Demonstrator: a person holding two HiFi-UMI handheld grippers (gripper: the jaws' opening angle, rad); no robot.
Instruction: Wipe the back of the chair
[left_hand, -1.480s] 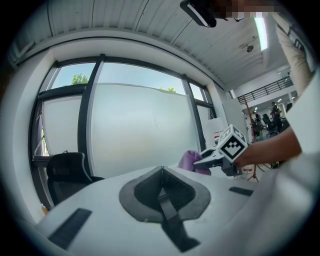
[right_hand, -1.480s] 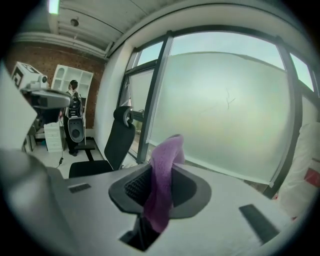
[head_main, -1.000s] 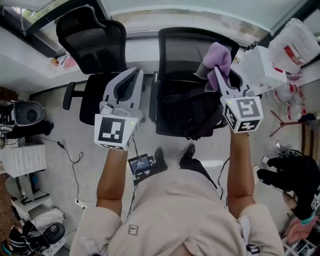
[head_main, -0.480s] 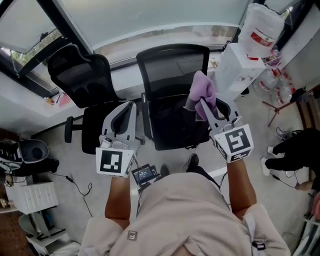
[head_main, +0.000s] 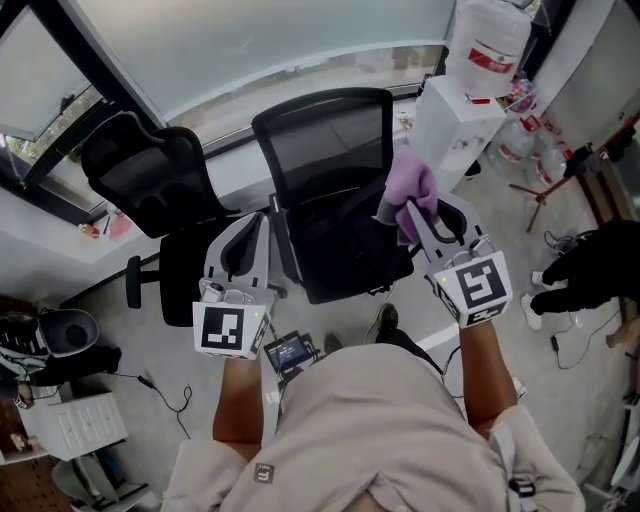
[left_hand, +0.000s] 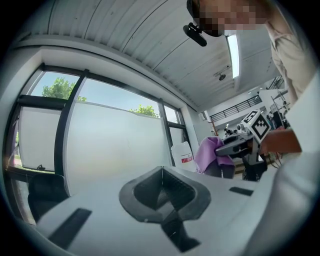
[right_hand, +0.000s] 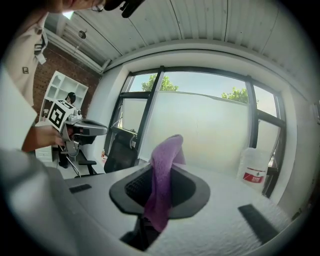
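Right gripper (head_main: 406, 208), clamping the purple cloth (head_main: 411, 178), has drifted to the chair back (head_main: 325, 140)'s right edge. Left gripper (head_main: 262, 222) closed, empty.

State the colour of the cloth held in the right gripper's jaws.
Light purple: the soft purple cloth shows best in the right gripper view.

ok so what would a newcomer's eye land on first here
The purple cloth stands out first, clamped in the right gripper and held up at the right edge of the black mesh chair in the middle of the head view. Next come the bold square markers on both grippers; the left gripper is shut on nothing, at the chair's left side. A second black chair stands further left by the window.
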